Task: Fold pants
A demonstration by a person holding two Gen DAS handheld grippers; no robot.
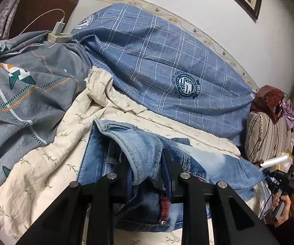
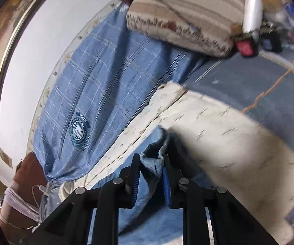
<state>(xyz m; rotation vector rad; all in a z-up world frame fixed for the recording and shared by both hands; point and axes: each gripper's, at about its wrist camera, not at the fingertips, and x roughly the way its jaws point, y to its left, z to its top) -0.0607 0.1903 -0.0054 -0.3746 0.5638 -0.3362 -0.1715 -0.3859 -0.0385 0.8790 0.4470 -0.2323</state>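
Note:
Blue denim pants [image 1: 147, 159] lie bunched on a cream leaf-print sheet [image 1: 45, 163]. My left gripper [image 1: 147, 175] is shut on a thick fold of the denim near the waist. One pant leg [image 1: 228, 163] stretches right toward my right gripper [image 1: 269, 171], held in a hand. In the right wrist view my right gripper [image 2: 152, 163] is shut on the pale denim leg end [image 2: 153, 157], lifted above the sheet [image 2: 218, 132].
A large blue plaid pillow [image 1: 167, 65] lies behind the pants against the white wall. A grey patterned quilt [image 1: 24, 85] is at left. A striped beige cushion [image 1: 267, 134] is at right. A white charger and cable [image 1: 58, 27] sit at the back left.

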